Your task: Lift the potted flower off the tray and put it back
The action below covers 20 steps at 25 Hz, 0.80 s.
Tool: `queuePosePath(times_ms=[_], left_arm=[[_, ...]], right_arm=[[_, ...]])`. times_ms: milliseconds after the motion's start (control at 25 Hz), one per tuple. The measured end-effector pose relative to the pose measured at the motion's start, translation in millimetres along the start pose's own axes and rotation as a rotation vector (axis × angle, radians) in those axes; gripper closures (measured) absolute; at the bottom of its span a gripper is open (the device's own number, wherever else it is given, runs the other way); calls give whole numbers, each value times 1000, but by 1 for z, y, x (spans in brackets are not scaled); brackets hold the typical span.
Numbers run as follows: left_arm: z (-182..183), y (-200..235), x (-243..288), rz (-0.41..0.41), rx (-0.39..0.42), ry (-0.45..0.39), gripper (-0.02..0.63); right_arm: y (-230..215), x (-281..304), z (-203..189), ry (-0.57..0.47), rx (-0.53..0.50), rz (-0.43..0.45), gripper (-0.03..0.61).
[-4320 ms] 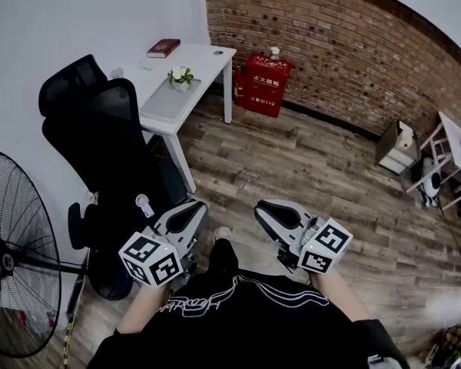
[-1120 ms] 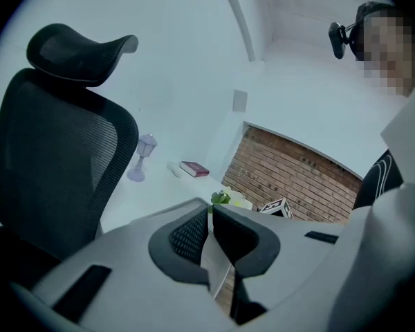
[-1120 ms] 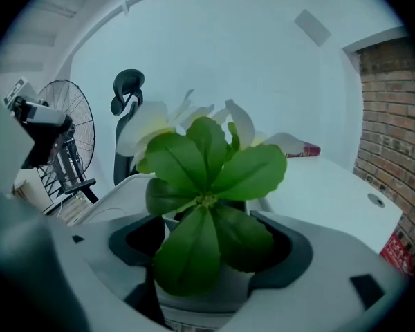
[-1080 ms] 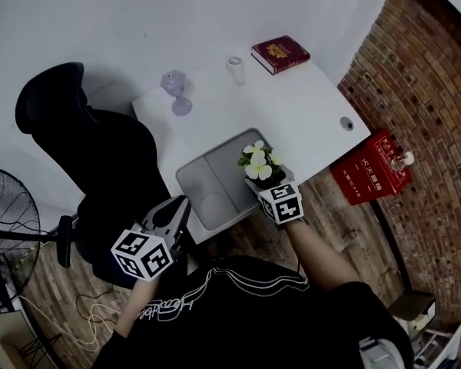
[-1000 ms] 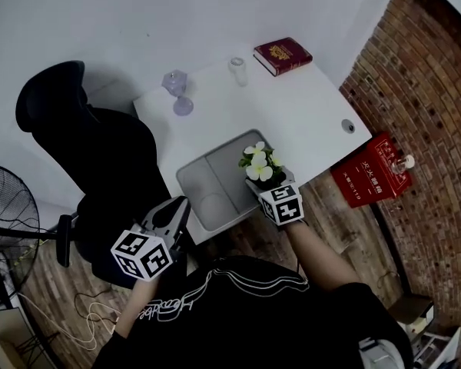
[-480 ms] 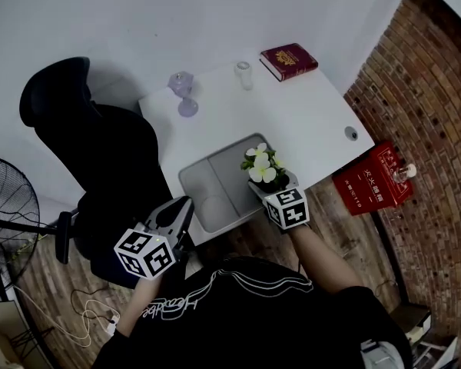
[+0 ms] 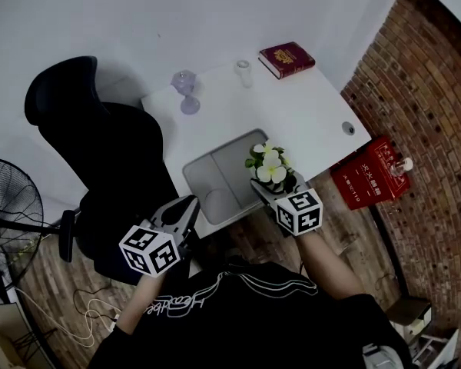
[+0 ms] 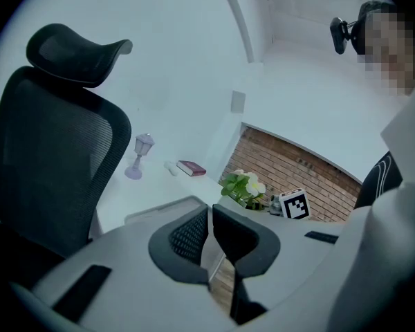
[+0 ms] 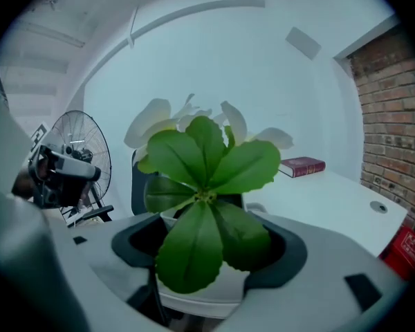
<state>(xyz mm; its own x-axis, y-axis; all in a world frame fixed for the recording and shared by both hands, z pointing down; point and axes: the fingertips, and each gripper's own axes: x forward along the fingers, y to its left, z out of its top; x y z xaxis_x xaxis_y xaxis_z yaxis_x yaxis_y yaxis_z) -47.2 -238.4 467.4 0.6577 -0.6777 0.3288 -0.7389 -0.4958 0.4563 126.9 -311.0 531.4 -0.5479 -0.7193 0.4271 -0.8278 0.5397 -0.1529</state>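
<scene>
My right gripper (image 7: 276,191) (image 9: 207,254) is clamped, jaws wide, on the potted flower (image 7: 269,166) (image 9: 204,185), a white pot of green leaves and pale blossoms. Against half a second ago, the pot shows higher and nearer the head camera, over the near right corner of the grey rectangular tray (image 7: 219,171) on the white tabletop (image 7: 292,114). I judge it clear of the tray: lift done, return outstanding. My left gripper (image 7: 186,210) (image 8: 211,234) hangs pressed together, empty, beside the tabletop edge.
</scene>
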Motion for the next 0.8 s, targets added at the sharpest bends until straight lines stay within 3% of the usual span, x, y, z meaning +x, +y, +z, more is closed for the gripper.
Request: queuePosePath(times_ms=[480, 800], left_arm=[[-11, -25, -34, -46, 19, 12, 568], [-27, -44, -55, -89, 33, 20, 568]], right_arm=[[69, -73, 23, -124, 7, 61, 241], [102, -114, 11, -156, 19, 54, 241]])
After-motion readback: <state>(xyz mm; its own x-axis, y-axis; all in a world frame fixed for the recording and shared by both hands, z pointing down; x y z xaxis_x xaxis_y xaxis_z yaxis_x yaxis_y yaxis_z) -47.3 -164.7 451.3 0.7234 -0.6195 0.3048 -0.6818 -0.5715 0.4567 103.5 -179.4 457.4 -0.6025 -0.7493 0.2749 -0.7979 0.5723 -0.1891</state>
